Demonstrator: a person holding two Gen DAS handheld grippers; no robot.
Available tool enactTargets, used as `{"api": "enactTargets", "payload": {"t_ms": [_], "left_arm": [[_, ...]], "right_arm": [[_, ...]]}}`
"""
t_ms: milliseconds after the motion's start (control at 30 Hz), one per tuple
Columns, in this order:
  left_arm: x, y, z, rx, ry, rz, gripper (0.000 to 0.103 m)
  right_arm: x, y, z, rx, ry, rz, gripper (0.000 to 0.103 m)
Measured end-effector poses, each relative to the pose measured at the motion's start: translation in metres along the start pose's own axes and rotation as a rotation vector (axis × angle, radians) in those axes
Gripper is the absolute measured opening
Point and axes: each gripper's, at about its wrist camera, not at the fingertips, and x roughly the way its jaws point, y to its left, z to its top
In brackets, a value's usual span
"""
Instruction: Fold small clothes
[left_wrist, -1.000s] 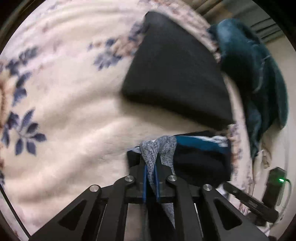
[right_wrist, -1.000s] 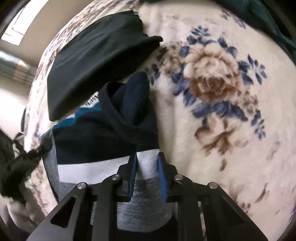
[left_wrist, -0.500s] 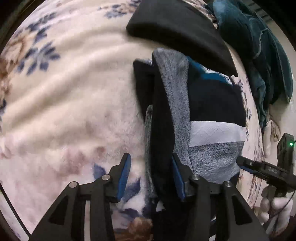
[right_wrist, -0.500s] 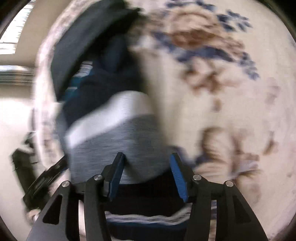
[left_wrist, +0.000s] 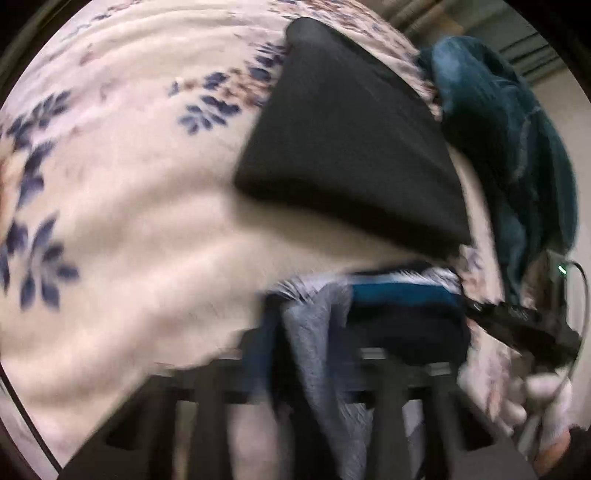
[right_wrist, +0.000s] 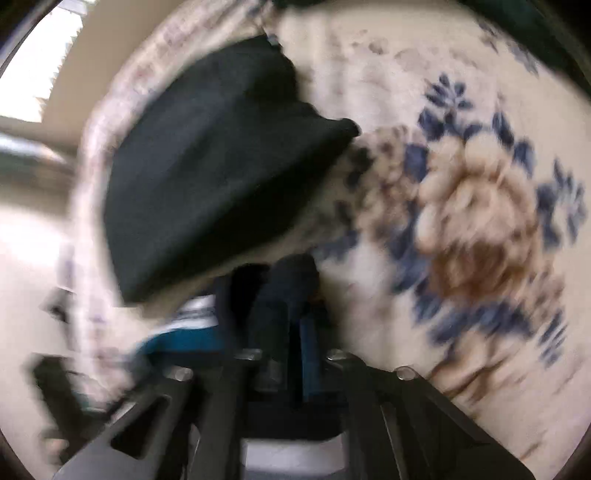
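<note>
Landmark: the folded black garment (left_wrist: 347, 155) lies flat on the flowered blanket (left_wrist: 122, 206); everything below is placed from it
Striped garment: the small navy, teal and grey garment (left_wrist: 402, 314) sits just on the near side of the black garment, bunched up, its teal band closest to the black edge
Left gripper: the left gripper (left_wrist: 310, 354) is on the near side of the black garment, jaws closing, with a grey fold of the striped garment running between the fingers; blur hides whether the pads press it
Right gripper: the right gripper (right_wrist: 291, 347) is also near the black garment's near edge, clenched tight on a dark navy fold of the striped garment
Teal cloth: a heap of teal cloth (left_wrist: 509, 140) lies beyond the black garment, touching its far corner
Hand: a hand (left_wrist: 535, 402) shows beside the striped garment, away from the black one
</note>
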Motion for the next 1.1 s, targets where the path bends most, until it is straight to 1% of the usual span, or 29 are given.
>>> {"api": "enactTargets", "payload": {"t_ms": [33, 67, 100, 133, 167, 200, 233, 267, 300, 333, 367, 400, 500, 533, 567, 600, 633, 700, 733, 767, 800, 833, 867, 933, 967, 1000, 1033, 1067, 1100], "left_arm": [[0.006, -0.003, 0.002, -0.001, 0.009, -0.003, 0.015], [0.009, -0.002, 0.006, 0.004, 0.017, 0.004, 0.015], [0.009, 0.0, 0.008, 0.006, 0.008, 0.011, 0.015], [0.009, 0.002, 0.009, -0.001, 0.01, 0.002, 0.015], [0.008, 0.005, 0.009, -0.018, 0.019, -0.013, 0.019], [0.007, 0.008, 0.01, -0.049, 0.031, -0.037, 0.019], [0.003, 0.011, 0.005, -0.073, 0.039, -0.07, 0.025], [-0.004, 0.015, -0.002, -0.093, 0.048, -0.098, 0.033], [-0.014, 0.018, -0.015, -0.11, 0.057, -0.129, 0.037], [-0.019, 0.02, -0.024, -0.112, 0.063, -0.143, 0.043], [-0.024, 0.02, -0.037, -0.114, 0.076, -0.143, 0.044], [-0.027, 0.019, -0.053, -0.119, 0.101, -0.14, 0.044], [-0.033, 0.009, -0.102, -0.133, 0.188, -0.22, 0.044], [-0.035, 0.003, -0.112, -0.119, 0.195, -0.22, 0.044], [-0.036, -0.002, -0.118, -0.092, 0.184, -0.196, 0.042], [-0.041, -0.01, -0.126, -0.032, 0.139, -0.139, 0.035], [-0.043, -0.014, -0.128, 0.007, 0.112, -0.105, 0.017], [-0.042, -0.012, -0.125, 0.036, 0.078, -0.029, 0.014], [-0.04, -0.008, -0.12, 0.028, 0.073, -0.018, 0.014], [-0.035, -0.003, -0.118, 0.007, 0.079, -0.02, 0.014], [-0.032, 0.0, -0.116, -0.022, 0.09, -0.043, 0.014], [-0.032, 0.0, -0.118, -0.024, 0.095, -0.052, 0.018], [-0.034, -0.005, -0.118, -0.006, 0.102, -0.052, 0.018], [-0.043, -0.008, -0.122, 0.016, 0.114, -0.05, 0.026], [-0.051, -0.011, -0.125, 0.016, 0.121, -0.072, 0.027], [-0.057, -0.015, -0.127, 0.015, 0.122, -0.083, 0.031], [-0.061, -0.019, -0.129, 0.013, 0.122, -0.083, 0.051], [-0.069, -0.019, -0.137, 0.014, 0.123, -0.09, 0.076], [-0.08, -0.021, -0.149, 0.008, 0.13, -0.103, 0.083]], "right_arm": [[0.003, 0.0, 0.002, -0.002, 0.0, -0.027, 0.005], [0.002, -0.001, 0.003, 0.002, -0.001, -0.033, 0.005], [0.001, 0.002, 0.001, 0.002, 0.002, -0.028, 0.005], [-0.004, 0.001, -0.002, -0.004, -0.002, -0.025, 0.005], [-0.012, 0.0, -0.006, -0.01, -0.013, -0.02, 0.006], [-0.019, 0.001, -0.011, -0.018, -0.019, -0.028, 0.01], [-0.026, 0.0, -0.018, -0.03, -0.019, -0.037, 0.012], [-0.032, -0.001, -0.025, -0.038, -0.02, -0.036, 0.021], [-0.042, -0.008, -0.034, -0.04, -0.018, -0.018, 0.033], [-0.048, -0.012, -0.044, -0.035, -0.017, 0.007, 0.037], [-0.053, -0.015, -0.05, -0.028, -0.021, 0.027, 0.039], [-0.057, -0.021, -0.063, -0.021, -0.026, 0.046, 0.039], [-0.059, -0.039, -0.098, -0.009, -0.003, 0.037, 0.039], [-0.06, -0.047, -0.111, 0.004, 0.006, 0.041, 0.039], [-0.059, -0.054, -0.121, 0.025, 0.021, 0.053, 0.039], [-0.053, -0.059, -0.134, 0.055, 0.043, 0.071, 0.039], [-0.05, -0.064, -0.143, 0.081, 0.057, 0.088, 0.039], [-0.047, -0.073, -0.16, 0.117, 0.071, 0.105, 0.039], [-0.044, -0.075, -0.167, 0.127, 0.074, 0.116, 0.039], [-0.044, -0.077, -0.172, 0.139, 0.075, 0.124, 0.039], [-0.044, -0.08, -0.176, 0.15, 0.076, 0.129, 0.039], [-0.043, -0.081, -0.179, 0.155, 0.081, 0.14, 0.039], [-0.044, -0.085, -0.181, 0.159, 0.089, 0.146, 0.039], [-0.047, -0.092, -0.184, 0.153, 0.107, 0.143, 0.039], [-0.047, -0.09, -0.185, 0.136, 0.117, 0.135, 0.039], [-0.051, -0.092, -0.185, 0.122, 0.125, 0.128, 0.039], [-0.053, -0.09, -0.187, 0.111, 0.131, 0.123, 0.039], [-0.055, -0.089, -0.19, 0.105, 0.135, 0.123, 0.044], [-0.059, -0.091, -0.194, 0.1, 0.145, 0.122, 0.058]]}}
